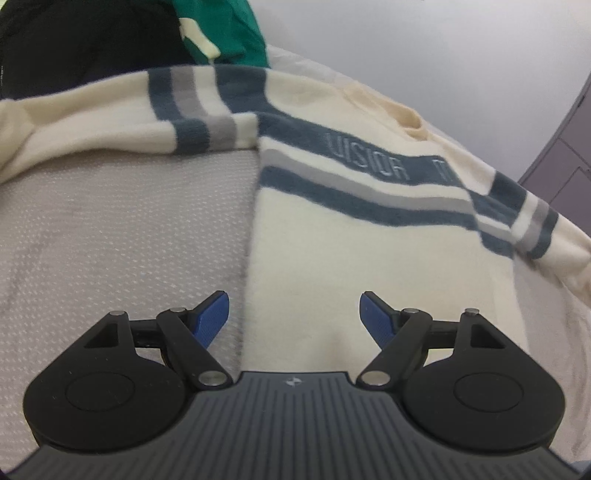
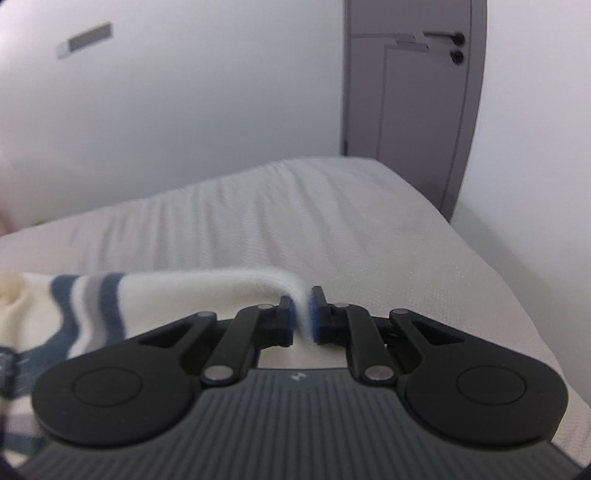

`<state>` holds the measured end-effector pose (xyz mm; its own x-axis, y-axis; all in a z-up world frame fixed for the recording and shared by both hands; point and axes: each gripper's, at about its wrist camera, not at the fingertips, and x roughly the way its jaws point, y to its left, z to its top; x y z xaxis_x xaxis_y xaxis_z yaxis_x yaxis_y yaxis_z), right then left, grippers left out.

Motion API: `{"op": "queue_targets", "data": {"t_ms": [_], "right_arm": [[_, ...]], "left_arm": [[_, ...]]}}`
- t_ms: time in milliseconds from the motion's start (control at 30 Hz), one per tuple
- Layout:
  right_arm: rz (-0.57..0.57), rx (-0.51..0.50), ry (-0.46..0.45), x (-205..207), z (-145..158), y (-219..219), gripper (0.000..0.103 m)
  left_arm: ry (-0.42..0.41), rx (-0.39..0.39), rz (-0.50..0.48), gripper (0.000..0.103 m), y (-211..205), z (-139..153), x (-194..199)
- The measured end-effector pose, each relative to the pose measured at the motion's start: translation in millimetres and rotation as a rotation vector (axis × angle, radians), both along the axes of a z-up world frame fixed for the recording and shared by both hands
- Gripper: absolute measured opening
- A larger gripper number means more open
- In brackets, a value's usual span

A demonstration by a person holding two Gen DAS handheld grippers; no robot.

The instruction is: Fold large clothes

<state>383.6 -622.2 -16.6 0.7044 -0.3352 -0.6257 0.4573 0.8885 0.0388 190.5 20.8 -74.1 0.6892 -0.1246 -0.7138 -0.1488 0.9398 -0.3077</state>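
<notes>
A cream sweater [image 1: 351, 236] with blue and grey stripes lies spread on the bed, its lettered chest band across the middle and one sleeve [image 1: 110, 114] stretched to the far left. My left gripper [image 1: 294, 317] hovers open above the sweater's lower left edge, with nothing between its blue pads. In the right wrist view my right gripper [image 2: 303, 314] is shut on a cream edge of the sweater [image 2: 207, 295], lifted off the bed, with striped cloth trailing off to the left.
The grey-white mattress [image 2: 351, 221] carries the sweater; its corner and right edge [image 2: 491, 266] drop off near a grey door [image 2: 410, 92]. A dark garment [image 1: 81, 48] and a green one [image 1: 232, 33] lie at the far left. A white wall stands behind.
</notes>
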Motion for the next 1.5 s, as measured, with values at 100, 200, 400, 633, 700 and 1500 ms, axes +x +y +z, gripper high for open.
{"op": "queue_targets", "data": {"t_ms": [100,200,400,633,700,1500], "right_arm": [[-0.026,-0.004,0.041,17.5,-30.4,-17.4,0.011],[-0.048,0.021,0.029,28.3,-55.4,-27.0,0.011],[-0.056,0.029,0.059,37.9,-80.0,-28.6,0.013],[-0.073,0.028,0.099,12.9,-54.7,-9.6,0.05],[-0.057,0.052,0.085,-0.7,-41.0,-3.0,0.054],[0.428,0.528,0.272,-162.1,-15.6,272.7,0.055]], "left_arm": [[0.023,0.007,0.025,0.082,4.9,-3.0,5.4],[0.028,0.02,0.046,0.082,8.6,-5.5,12.0],[0.053,0.032,0.042,0.082,10.4,-9.4,19.6],[0.035,0.027,0.003,0.082,9.6,-5.4,10.5],[0.034,0.025,-0.007,0.082,9.1,-4.6,6.5],[0.014,-0.099,-0.068,0.082,13.5,12.1,-48.4]]}}
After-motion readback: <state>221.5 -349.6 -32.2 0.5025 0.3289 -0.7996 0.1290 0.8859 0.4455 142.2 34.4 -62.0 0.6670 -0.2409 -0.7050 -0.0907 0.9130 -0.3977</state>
